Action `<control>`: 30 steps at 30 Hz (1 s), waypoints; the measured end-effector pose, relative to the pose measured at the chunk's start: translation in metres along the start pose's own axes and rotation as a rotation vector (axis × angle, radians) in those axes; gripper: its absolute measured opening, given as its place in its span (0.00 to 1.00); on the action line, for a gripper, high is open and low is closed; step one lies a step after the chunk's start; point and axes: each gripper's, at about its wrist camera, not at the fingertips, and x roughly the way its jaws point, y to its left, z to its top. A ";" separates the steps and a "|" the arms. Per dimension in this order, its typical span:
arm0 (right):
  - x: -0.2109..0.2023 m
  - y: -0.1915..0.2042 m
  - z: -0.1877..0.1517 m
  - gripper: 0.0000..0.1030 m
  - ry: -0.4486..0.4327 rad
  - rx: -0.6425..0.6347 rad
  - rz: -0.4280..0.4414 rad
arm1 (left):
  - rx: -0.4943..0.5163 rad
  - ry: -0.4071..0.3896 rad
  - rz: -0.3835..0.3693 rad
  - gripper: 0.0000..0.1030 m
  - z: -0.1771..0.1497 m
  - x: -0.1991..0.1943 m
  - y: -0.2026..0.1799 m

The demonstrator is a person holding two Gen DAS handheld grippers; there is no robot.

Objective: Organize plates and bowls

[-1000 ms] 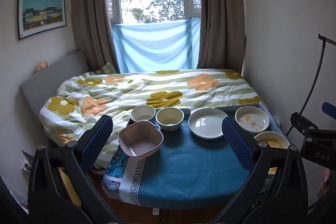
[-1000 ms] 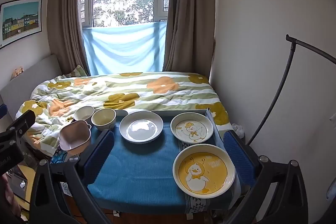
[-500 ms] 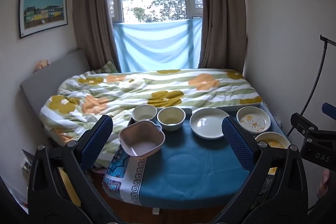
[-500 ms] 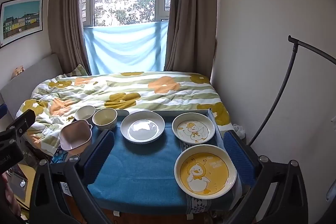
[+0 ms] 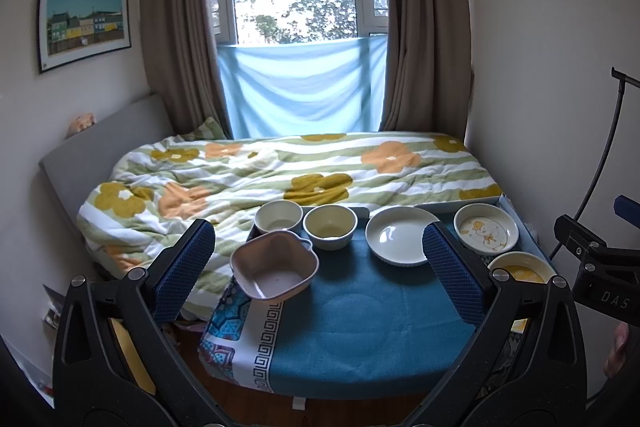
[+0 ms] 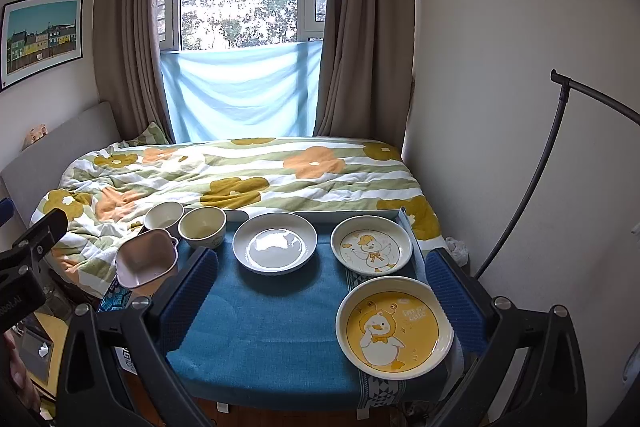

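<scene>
Both claws are wide open and hold nothing: the left claw [image 5: 318,265] and the right claw [image 6: 322,287]. On the blue desk [image 6: 272,327] sit a pink bowl [image 5: 274,271], two round bowls, a white plate [image 6: 275,247] and two duck plates.

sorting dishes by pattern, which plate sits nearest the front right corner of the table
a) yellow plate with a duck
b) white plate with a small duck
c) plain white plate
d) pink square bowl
a: in the right wrist view the yellow plate with a duck lies at the front right corner of the blue tablecloth, with the white duck plate behind it and the plain white plate further left.
</scene>
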 end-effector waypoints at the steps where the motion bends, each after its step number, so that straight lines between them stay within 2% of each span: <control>1: 0.000 0.001 0.000 1.00 0.000 0.000 -0.001 | -0.002 -0.001 -0.001 1.00 0.000 0.000 0.002; 10: 0.000 0.005 0.003 1.00 -0.010 0.005 0.006 | 0.023 -0.019 0.014 1.00 0.002 0.002 0.000; 14: 0.002 -0.002 0.006 1.00 -0.007 0.024 -0.034 | 0.066 -0.009 -0.039 1.00 0.010 0.009 -0.010; 17: 0.004 -0.012 0.003 1.00 0.011 0.053 -0.071 | 0.109 0.040 -0.111 1.00 0.016 0.024 -0.025; 22: 0.020 -0.039 -0.019 1.00 0.083 0.119 -0.125 | 0.170 0.131 -0.300 1.00 0.009 0.065 -0.060; 25: 0.034 -0.063 -0.042 1.00 0.152 0.176 -0.158 | 0.226 0.219 -0.400 1.00 -0.004 0.099 -0.096; 30: 0.062 -0.108 -0.080 1.00 0.276 0.274 -0.141 | 0.274 0.381 -0.559 1.00 -0.034 0.153 -0.160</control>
